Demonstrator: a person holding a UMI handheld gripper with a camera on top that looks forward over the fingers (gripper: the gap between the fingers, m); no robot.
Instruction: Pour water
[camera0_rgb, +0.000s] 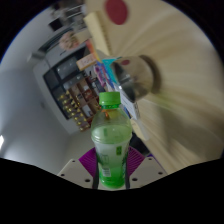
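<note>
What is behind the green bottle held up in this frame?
Behind the green bottle, which stands between the fingers of the hand-held gripper, are shelves of packaged goods and a pale wall. The bottle covers whatever lies directly behind it.

A green bottle (111, 140) with a green cap stands upright between the gripper (112, 170) fingers, whose purple pads (90, 160) seem to press its sides. Beyond it, far left, shelves (72, 80) hold packaged goods; a pale wooden surface (170, 50) lies right.
</note>
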